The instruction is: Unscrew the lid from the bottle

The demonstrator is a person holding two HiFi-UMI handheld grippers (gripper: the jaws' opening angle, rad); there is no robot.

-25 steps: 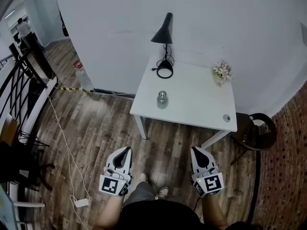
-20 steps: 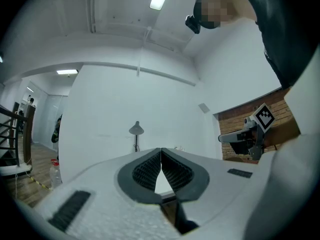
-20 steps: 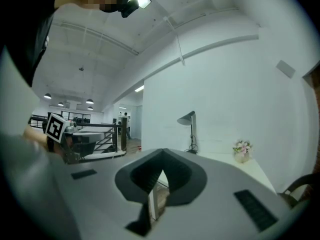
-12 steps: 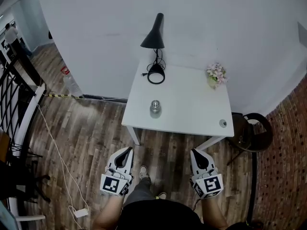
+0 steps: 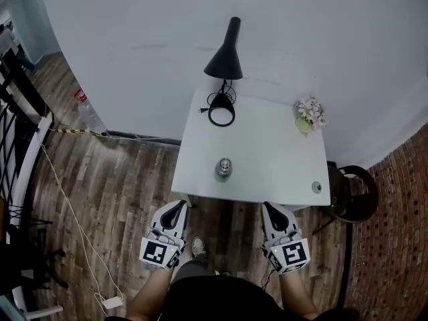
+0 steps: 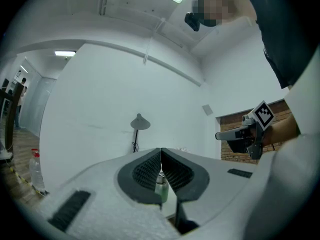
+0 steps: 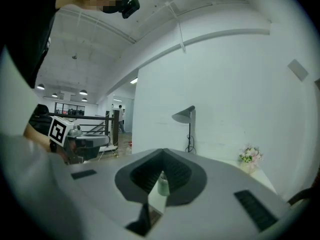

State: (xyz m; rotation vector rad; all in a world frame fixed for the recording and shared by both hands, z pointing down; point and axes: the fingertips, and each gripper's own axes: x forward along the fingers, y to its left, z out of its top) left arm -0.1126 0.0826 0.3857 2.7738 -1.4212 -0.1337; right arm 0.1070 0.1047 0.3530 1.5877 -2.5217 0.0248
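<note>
The fingers (image 6: 146,172) of the left gripper (image 5: 178,206) are pressed together, pinching nothing; those of the right gripper (image 5: 269,207) are likewise closed and empty; each pair has dark ribbed pads set in a pale, grainy shell, and each gripper carries one cube with square markers. Both grippers are held over the wooden plank floor (image 5: 120,179), their tips just at the near edge of the white square tabletop (image 5: 274,156). The bottle (image 5: 223,170), a single small metal cylinder with its lid (image 5: 225,162) on, stands upright beyond that edge, near it and left of the middle, between the two grippers and apart from both. Farther off, by the white wall (image 5: 134,45), stands one black lamp (image 5: 225,59) with a cone shade, a thin stem and a ring base; at the far right corner, one small bunch of pale flowers (image 5: 309,111); at the near right corner, one small round disc (image 5: 316,186). Right of the tabletop sits one dark round stool (image 5: 354,192) before a brick wall (image 5: 401,233); on the floor to the left trails one white cable (image 5: 70,206).
</note>
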